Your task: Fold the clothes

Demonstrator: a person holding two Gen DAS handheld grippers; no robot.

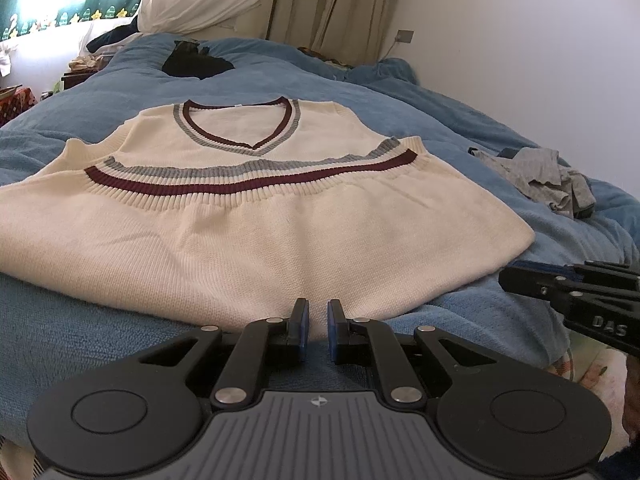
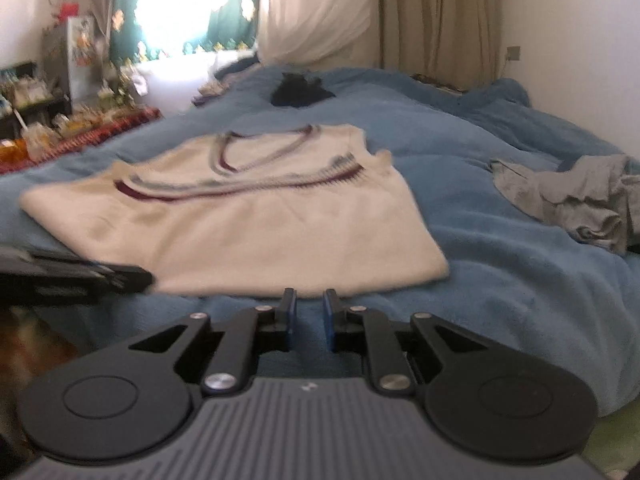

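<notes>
We see the cream vest [image 1: 248,216] folded once, hem up, on the bed [image 1: 460,120], both left gripper [image 1: 318,322] and right gripper [image 2: 310,312] narrowly parted, holding nothing; grey garment [image 2: 580,204] remains crumpled, unfolded.

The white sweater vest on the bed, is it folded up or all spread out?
Partly folded. The sweater vest has its striped bottom hem doubled up to just below the V-neck, lying flat on the blue blanket.

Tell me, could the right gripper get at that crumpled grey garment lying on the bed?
Probably yes. The right gripper holds nothing, and only bare blue blanket lies between it and the grey garment, off to its right. The cream vest sits aside, out of the way.
</notes>
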